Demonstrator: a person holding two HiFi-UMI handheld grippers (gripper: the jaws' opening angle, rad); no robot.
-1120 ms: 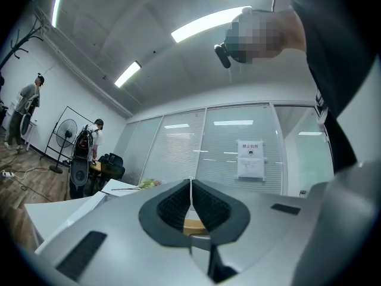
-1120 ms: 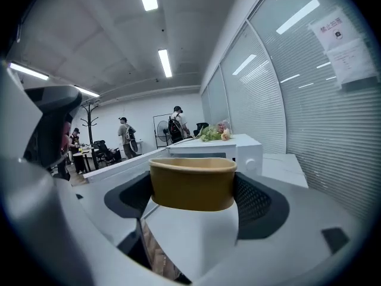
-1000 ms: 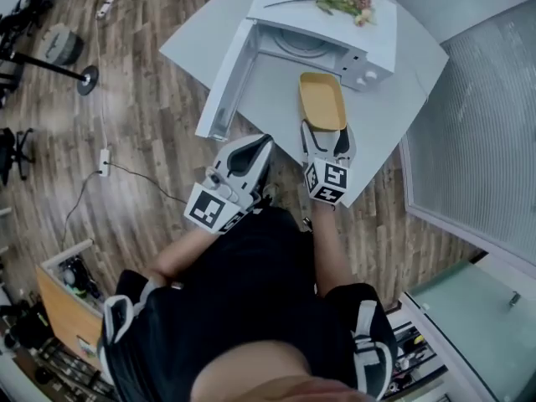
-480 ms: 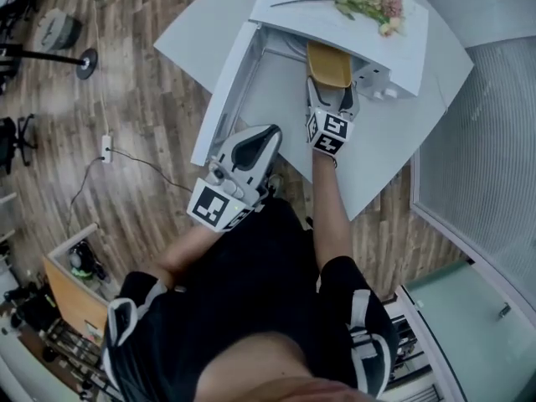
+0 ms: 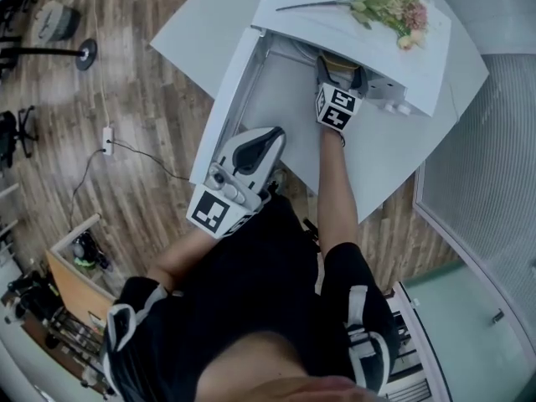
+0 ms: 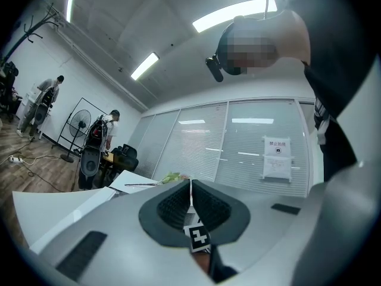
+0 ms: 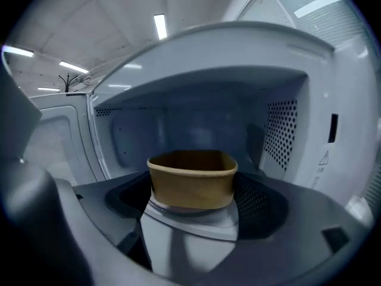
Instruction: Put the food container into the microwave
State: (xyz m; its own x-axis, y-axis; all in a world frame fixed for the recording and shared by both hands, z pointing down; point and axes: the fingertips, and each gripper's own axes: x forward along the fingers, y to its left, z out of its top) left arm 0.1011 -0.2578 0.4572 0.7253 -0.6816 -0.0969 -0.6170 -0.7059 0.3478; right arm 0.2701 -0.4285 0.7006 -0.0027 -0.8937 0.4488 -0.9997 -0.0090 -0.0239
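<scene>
The food container [image 7: 191, 179], a tan paper tub with an open top, sits between the jaws of my right gripper [image 7: 193, 200], which is shut on it. The tub is inside the white microwave's [image 7: 309, 130] cavity, just above the floor. In the head view the right gripper [image 5: 338, 80] reaches into the microwave [image 5: 360, 36], and only a yellow sliver of the container [image 5: 334, 60] shows. The microwave door [image 5: 228, 107] stands open to the left. My left gripper [image 5: 264, 141] hangs near the table's front edge, shut with nothing in it [image 6: 190, 200].
A bunch of dried flowers [image 5: 392, 1] lies on top of the microwave. The white table [image 5: 394, 157] carries the microwave, with wood floor around it. A power strip and cable [image 5: 107, 141] lie on the floor at left. People and a fan [image 6: 76, 124] stand far off.
My right gripper has carried the container from the table in front of the microwave forward into its cavity. The left gripper has stayed shut near the body.
</scene>
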